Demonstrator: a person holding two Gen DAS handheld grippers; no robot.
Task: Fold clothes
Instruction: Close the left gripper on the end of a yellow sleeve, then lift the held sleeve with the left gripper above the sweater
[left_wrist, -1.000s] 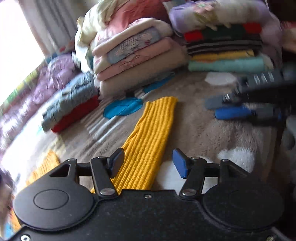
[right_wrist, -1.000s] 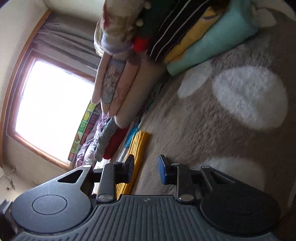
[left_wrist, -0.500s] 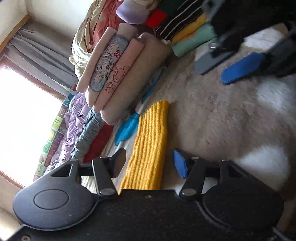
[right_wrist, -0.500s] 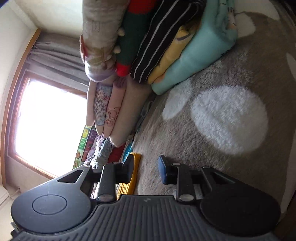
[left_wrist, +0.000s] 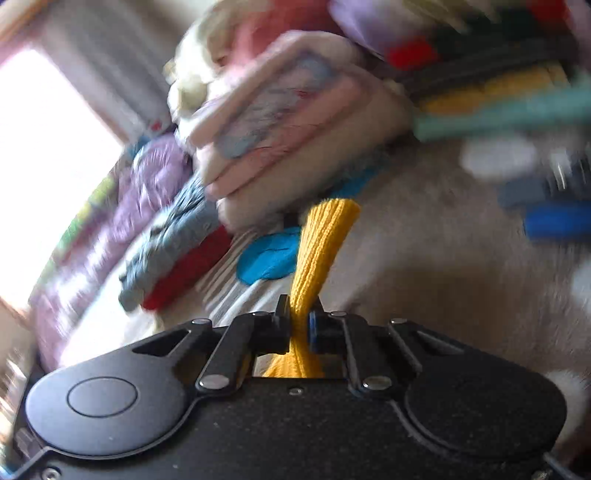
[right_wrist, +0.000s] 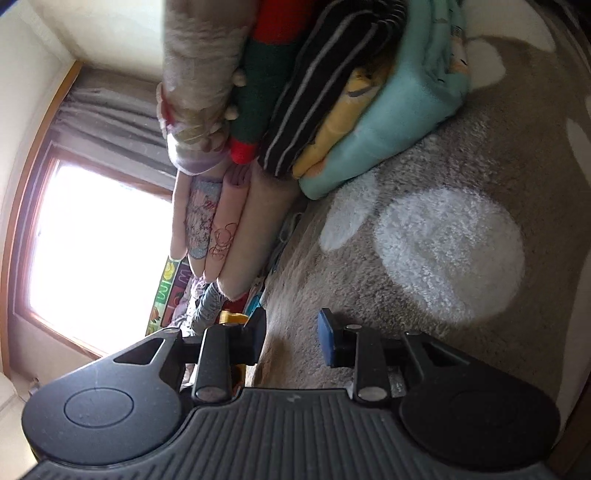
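Left wrist view showed us our left hand-held gripper (left_wrist: 300, 325) closed on the yellow knit (left_wrist: 320, 251), with both fingers pressed against the bunched cloth. From the pinch, the knit ran forward and a little to the right, and its far end (left_wrist: 338, 208) lay near a blue patch (left_wrist: 269, 256) on the rug (left_wrist: 436, 266). This picture was much blurred, so we could not read fine details. To the left of the knit we saw a grey-blue garment on a red one (left_wrist: 177, 258), and behind it a pink and beige stack (left_wrist: 288, 122). At the right edge a blue finger of our right hand-held gripper (left_wrist: 557, 221) showed as a smear over the rug.

Right wrist view was sharp and turned on its side. Our right hand-held gripper (right_wrist: 291, 334) was open, with a clear gap between its fingers and nothing between them; only the beige rug (right_wrist: 369, 295) with white spots (right_wrist: 448, 254) lay in front. Just left of the left finger we saw a small piece of the yellow knit (right_wrist: 231, 317), mostly hidden by the gripper. Further on stood a folded stack (right_wrist: 369, 122) with a teal piece lowest against the rug, then yellow, black with stripes, and green with red. Beside it was the pink and beige stack (right_wrist: 229, 229), and behind that a bright window (right_wrist: 96, 251) with a grey curtain (right_wrist: 114, 114).
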